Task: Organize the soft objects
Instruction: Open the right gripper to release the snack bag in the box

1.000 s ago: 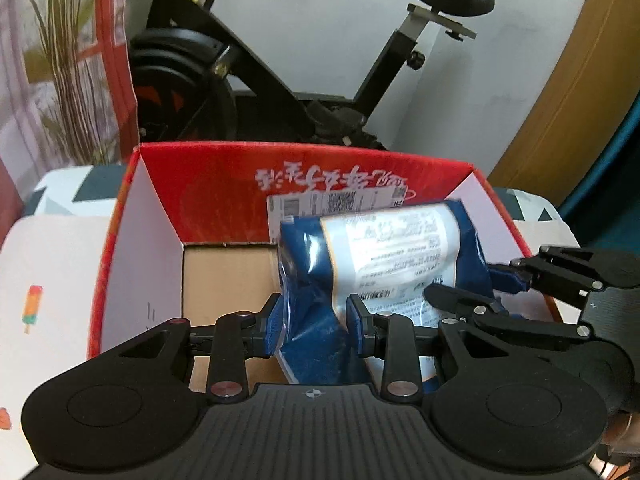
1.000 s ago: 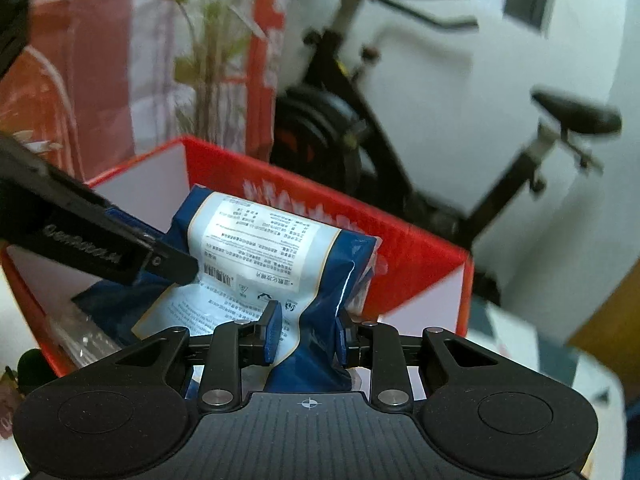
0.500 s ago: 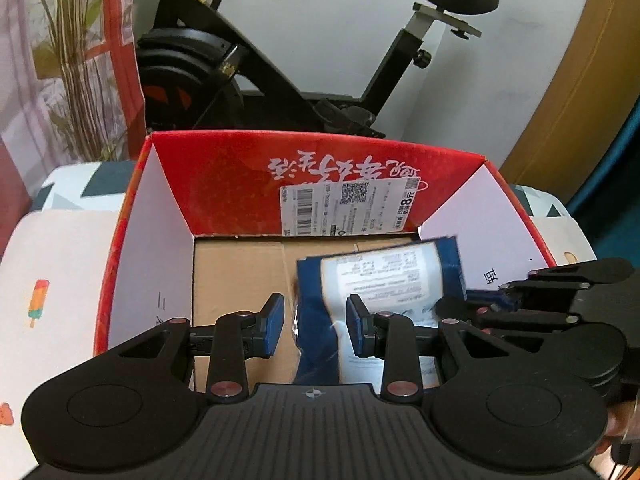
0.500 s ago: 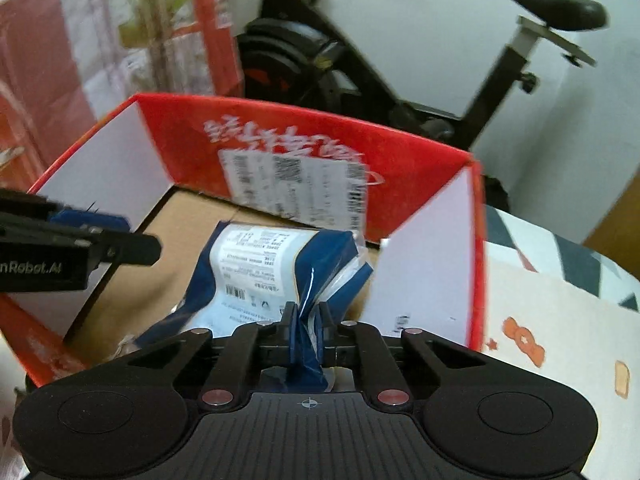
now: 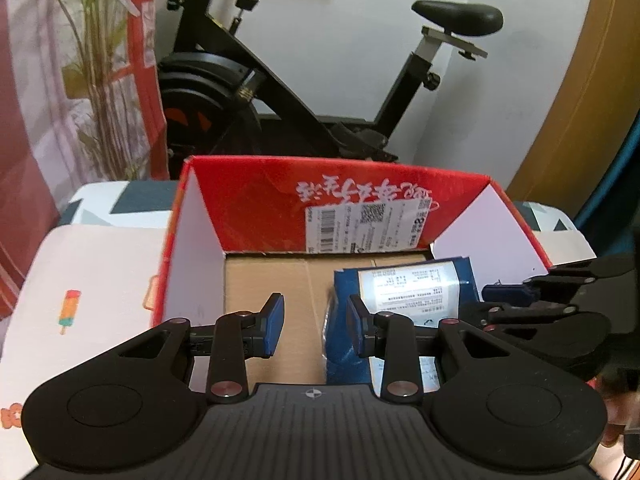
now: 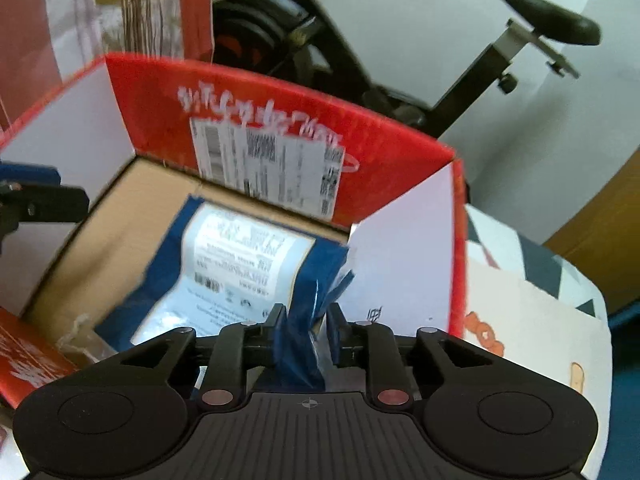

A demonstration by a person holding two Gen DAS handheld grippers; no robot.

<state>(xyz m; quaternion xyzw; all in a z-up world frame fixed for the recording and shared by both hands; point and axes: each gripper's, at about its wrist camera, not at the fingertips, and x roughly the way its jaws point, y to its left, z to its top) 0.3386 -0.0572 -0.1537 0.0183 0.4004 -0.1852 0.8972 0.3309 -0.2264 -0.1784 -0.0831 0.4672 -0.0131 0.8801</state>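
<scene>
Blue packet point(image 6: 240, 264) lying on cardboard floor of red box point(image 5: 256, 200), right gripper point(image 6: 306, 326) fingers just been opening, packet's edge between them, left gripper point(image 5: 316, 322) fingers narrowly apart, empty, packet just beside right finger.

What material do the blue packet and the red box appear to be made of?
Blue packet: probably thin plastic film with a glossy finish; it creases, crumples near the right gripper and reflects light on its white label panel.
Red box: cardboard, apparently; the floor is plain brown with a seam, while the flaps are printed red outside and look matte white inside.
</scene>
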